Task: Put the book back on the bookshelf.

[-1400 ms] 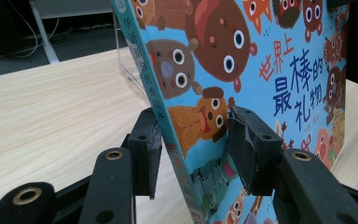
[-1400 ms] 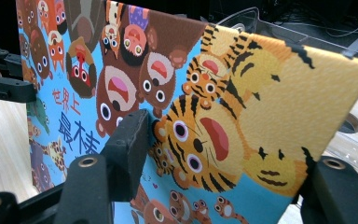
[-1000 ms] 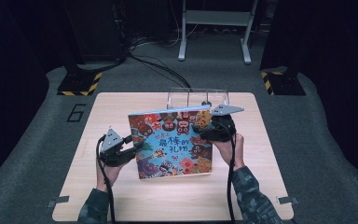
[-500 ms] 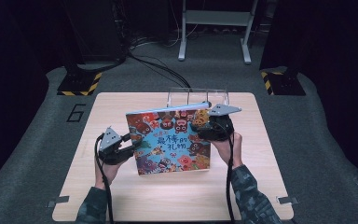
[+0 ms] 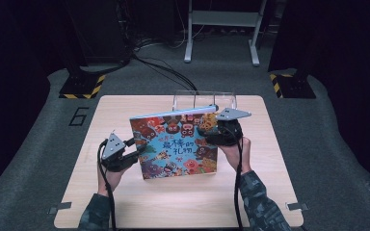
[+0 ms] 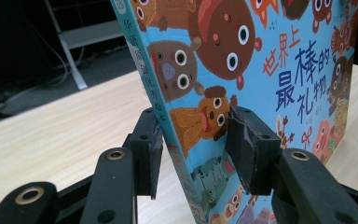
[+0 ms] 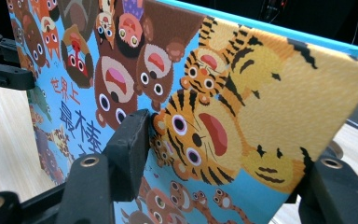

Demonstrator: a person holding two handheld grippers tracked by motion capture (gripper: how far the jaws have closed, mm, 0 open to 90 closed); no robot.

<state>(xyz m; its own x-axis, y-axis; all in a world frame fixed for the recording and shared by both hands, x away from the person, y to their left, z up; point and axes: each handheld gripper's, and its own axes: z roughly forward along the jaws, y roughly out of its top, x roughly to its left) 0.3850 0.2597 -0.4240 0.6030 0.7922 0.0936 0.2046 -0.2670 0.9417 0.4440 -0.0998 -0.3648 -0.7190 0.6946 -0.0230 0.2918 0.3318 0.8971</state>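
A colourful picture book (image 5: 178,144) with cartoon animals and a light-blue spine is held over the wooden table (image 5: 125,110), its far edge tipped up. My left gripper (image 5: 142,149) is shut on the book's left spine edge. In the left gripper view the book (image 6: 284,70) stands between the black pads (image 6: 247,149) of the left gripper (image 6: 198,144). My right gripper (image 5: 212,132) is shut on the upper right part. In the right gripper view one pad (image 7: 130,140) of the right gripper (image 7: 223,149) presses the tiger picture on the book (image 7: 191,93); the other jaw sits behind the cover.
A clear plastic stand (image 5: 204,98) sits on the table just behind the book. Beyond the table lie black cables (image 5: 164,72), two bases with yellow-black tape (image 5: 79,89) and a metal frame (image 5: 221,29). Bare tabletop lies in front of the book and to both sides.
The book's far edge has tipped up a little, so its light-blue top edge shows more. Both hands have stayed where they were.
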